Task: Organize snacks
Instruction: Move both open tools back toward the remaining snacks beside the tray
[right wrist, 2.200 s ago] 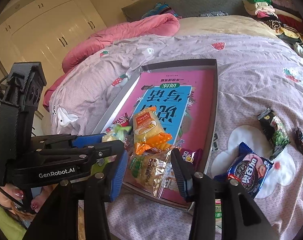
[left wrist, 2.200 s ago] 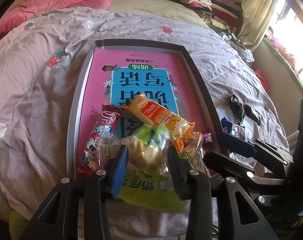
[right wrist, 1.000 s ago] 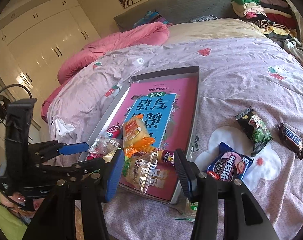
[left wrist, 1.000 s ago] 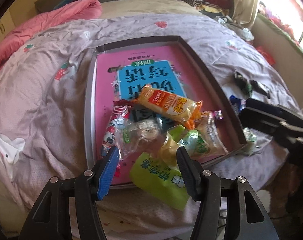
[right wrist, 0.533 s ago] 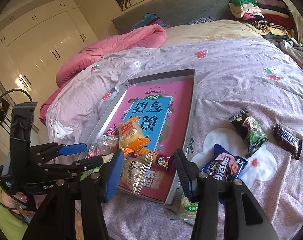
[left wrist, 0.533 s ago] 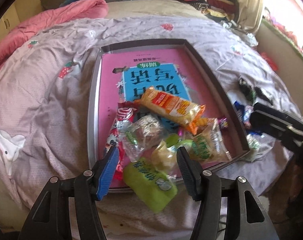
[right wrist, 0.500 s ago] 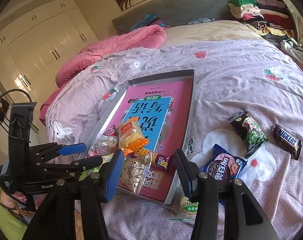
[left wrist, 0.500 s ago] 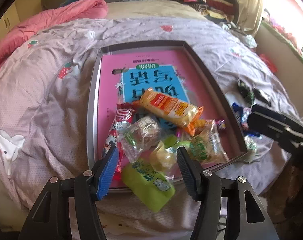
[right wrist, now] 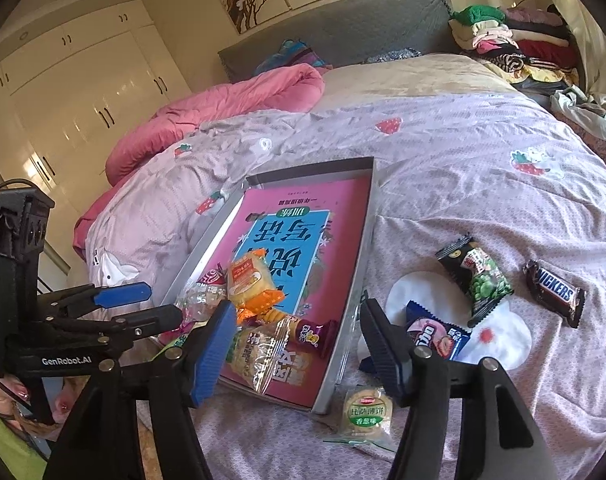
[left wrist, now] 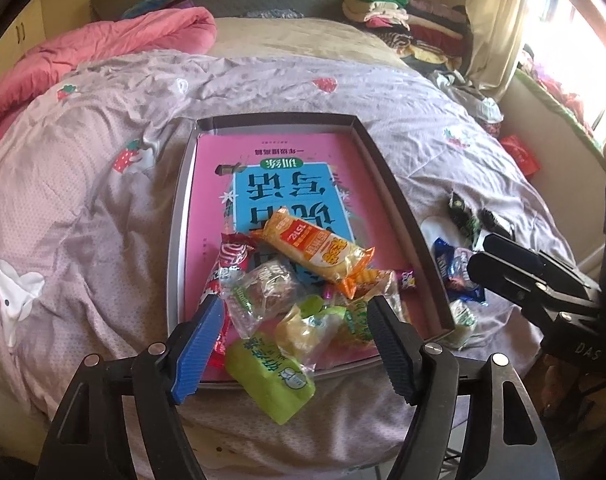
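A grey tray (left wrist: pixel 178 216) lined with a pink book lies on the bed. At its near end is a heap of snacks: an orange packet (left wrist: pixel 315 246), a red packet (left wrist: pixel 231 256), a clear-wrapped cake (left wrist: pixel 263 288) and a green packet (left wrist: pixel 269 376) hanging over the rim. My left gripper (left wrist: pixel 293 312) hovers above this heap, jaws opening, nothing pressed between them. My right gripper (right wrist: pixel 299 312) hovers over the tray's near right corner, jaws opening and empty. On the bedspread to its right lie a Snickers bar (right wrist: pixel 555 292), a green pea packet (right wrist: pixel 479 280), a blue packet (right wrist: pixel 435 336) and a round biscuit pack (right wrist: pixel 367 410).
A rolled pink quilt (right wrist: pixel 223 120) lies at the far left of the bed. Folded clothes (right wrist: pixel 515 48) are stacked at the far right by the headboard. White wardrobes (right wrist: pixel 83 80) line the left wall. The bed's near edge runs just below both grippers.
The left gripper let go of the yellow-green pack, which now lies in the tray, and drew back upward. Both grippers' jaws stand wider than half a second ago.
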The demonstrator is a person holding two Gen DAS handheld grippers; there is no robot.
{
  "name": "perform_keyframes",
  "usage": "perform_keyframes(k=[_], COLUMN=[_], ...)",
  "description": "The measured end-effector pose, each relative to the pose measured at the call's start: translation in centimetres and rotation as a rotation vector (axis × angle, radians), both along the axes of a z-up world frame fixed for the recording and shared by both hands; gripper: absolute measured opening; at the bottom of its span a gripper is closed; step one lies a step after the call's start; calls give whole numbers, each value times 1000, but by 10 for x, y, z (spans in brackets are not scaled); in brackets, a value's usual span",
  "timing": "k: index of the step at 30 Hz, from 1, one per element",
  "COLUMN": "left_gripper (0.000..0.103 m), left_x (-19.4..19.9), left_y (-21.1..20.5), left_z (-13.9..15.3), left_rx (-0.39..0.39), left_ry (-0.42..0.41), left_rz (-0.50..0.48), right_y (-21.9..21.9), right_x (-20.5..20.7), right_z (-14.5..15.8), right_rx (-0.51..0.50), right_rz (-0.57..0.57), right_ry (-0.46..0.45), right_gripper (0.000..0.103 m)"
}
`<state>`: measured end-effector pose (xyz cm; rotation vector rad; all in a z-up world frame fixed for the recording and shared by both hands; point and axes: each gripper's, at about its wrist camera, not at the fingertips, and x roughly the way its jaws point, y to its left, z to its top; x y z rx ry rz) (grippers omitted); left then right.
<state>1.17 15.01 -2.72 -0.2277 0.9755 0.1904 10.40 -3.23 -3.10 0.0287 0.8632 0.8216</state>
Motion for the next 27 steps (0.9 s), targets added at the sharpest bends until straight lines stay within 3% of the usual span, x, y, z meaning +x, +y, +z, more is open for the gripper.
perform_keyframes(k=[27], left_gripper=[76], left_x=[3], left_y=[-30], left_z=[29], left_rx=[-31], left_ry=[-66], left_rz=[-57], right_y=[-34], right_x=[-5], right_z=[26], right_rx=[-14], right_rz=[-66], right_ry=[-135], right_gripper=[73])
